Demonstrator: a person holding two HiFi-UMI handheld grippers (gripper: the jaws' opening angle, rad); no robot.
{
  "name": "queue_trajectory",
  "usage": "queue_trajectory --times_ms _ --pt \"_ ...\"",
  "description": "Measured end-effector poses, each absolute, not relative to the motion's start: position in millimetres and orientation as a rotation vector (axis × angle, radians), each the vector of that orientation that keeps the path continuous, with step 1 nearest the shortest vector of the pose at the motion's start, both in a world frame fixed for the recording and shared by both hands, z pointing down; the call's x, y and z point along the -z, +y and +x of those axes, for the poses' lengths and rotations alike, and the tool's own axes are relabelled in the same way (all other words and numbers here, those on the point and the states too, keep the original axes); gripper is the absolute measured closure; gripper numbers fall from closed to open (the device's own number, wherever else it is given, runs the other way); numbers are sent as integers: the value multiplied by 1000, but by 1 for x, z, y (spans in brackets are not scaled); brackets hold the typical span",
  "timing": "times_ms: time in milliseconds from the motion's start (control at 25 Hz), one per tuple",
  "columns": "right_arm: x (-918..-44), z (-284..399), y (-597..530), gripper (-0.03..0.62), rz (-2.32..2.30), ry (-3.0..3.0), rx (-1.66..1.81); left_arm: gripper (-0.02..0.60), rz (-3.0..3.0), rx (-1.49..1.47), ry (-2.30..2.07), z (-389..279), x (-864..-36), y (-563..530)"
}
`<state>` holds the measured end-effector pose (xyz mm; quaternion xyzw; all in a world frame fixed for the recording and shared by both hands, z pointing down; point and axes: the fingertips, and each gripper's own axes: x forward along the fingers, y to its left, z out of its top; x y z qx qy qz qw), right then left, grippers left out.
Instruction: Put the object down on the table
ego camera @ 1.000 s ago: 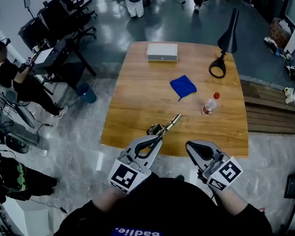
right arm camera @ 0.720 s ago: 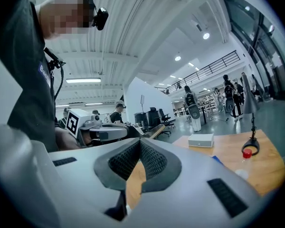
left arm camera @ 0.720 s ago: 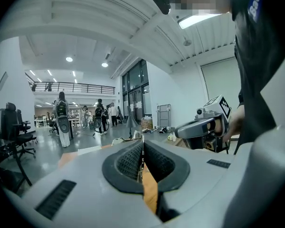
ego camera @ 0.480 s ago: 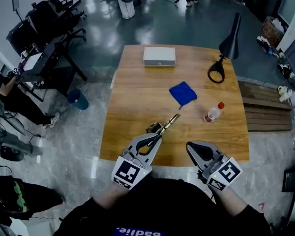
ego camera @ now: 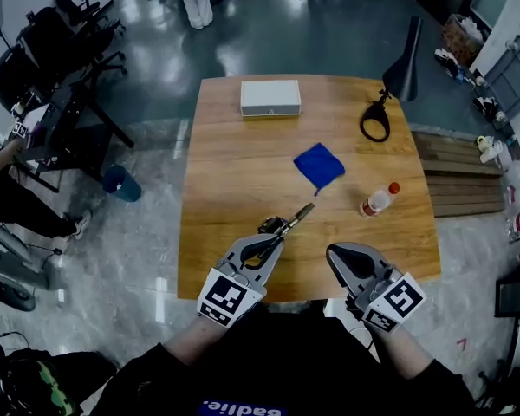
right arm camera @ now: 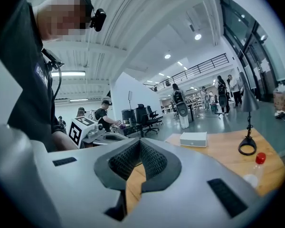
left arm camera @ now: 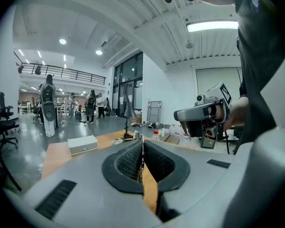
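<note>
At the six o'clock edge of the table (ego camera: 234, 172), the left gripper (ego camera: 273, 243) stays clamped on the slim metal tool (ego camera: 293, 218). The tool points to one o'clock, unchanged from a second ago, so release looks still pending. The right gripper (ego camera: 340, 258) sits closed and empty.

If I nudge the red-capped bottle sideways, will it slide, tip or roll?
Likely tips: the bottle stands upright, tall and narrow, on the table. Once down, its round body would probably roll. It looks like clear plastic, so probably light.
</note>
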<state>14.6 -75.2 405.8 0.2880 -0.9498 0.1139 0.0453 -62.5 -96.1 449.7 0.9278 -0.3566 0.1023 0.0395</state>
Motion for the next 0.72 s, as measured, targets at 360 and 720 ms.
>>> queue_trajectory --times_ms 360,720 --pt "-416 42 -98 589 797 -2893 -366 569 2723 -398 -1108 -36 -495 -120" --pt "-427 70 -109 589 785 -2865 -431 569 2560 -452 -1050 -16 -553 -140"
